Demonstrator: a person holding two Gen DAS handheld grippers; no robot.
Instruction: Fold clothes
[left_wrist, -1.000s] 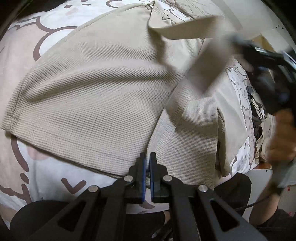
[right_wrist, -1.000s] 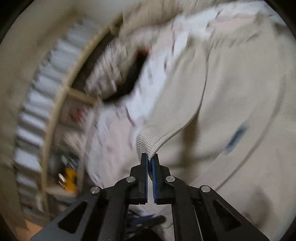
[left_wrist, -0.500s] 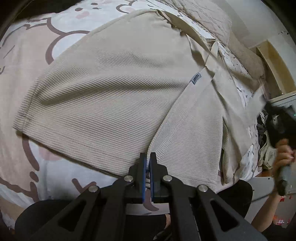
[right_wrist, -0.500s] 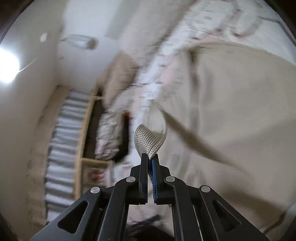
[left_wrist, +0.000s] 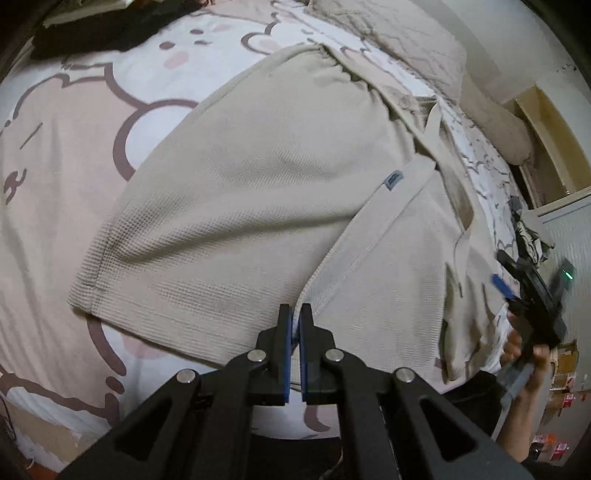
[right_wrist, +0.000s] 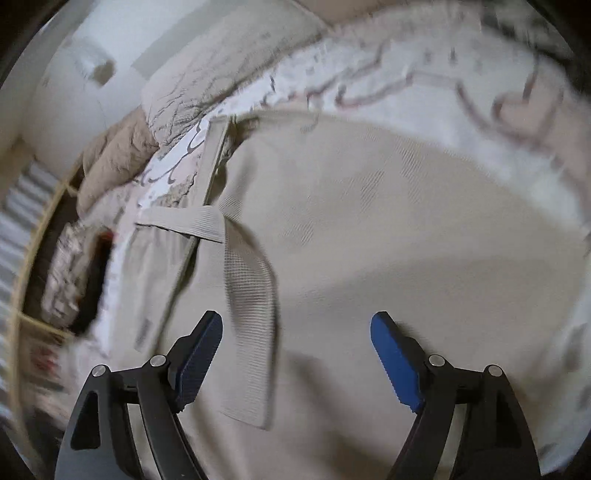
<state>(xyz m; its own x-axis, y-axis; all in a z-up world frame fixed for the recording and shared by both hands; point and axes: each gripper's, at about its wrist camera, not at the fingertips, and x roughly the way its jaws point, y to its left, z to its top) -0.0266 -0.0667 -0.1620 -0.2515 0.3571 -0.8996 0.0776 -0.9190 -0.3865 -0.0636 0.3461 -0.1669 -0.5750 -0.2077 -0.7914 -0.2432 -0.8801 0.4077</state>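
While the left gripper (left_wrist: 295, 314) keeps its jaws pressed together at the near hem of the garment (left_wrist: 258, 192), whether a bit of cloth is caught between the blue pads cannot be told; almost no gap shows between them. Just beyond the tips, a folded-over panel of the beige waffle-knit garment runs up and to the right, its edge bearing a small grey label (left_wrist: 392, 181). The garment lies spread flat on the bed (left_wrist: 74, 155), over a white sheet printed with pink and brown cartoon figures. A strap (left_wrist: 432, 125) leaves the garment's far right corner.

The right gripper (right_wrist: 295, 350) has its jaws opening, spread wide, with nothing pinched; a loose strap (right_wrist: 251, 332) of the same knit lies on the garment (right_wrist: 388, 229) below, closer to the left-hand pad (right_wrist: 199, 350). In the left wrist view the same gripper (left_wrist: 532, 291) appears blurred at the right edge, gripped by the person's hand (left_wrist: 524, 362).

Outward from the garment, a quilted beige cover (right_wrist: 122, 155) is bunched at the head of the bed. Dark clothing (left_wrist: 110, 29) sits at the bed's far left corner. Beside the bed stands an open wooden shelf (right_wrist: 44, 317); its compartments hold blurred items that cannot be identified, apart from a crumpled patterned cloth (right_wrist: 66, 269) in the upper one.
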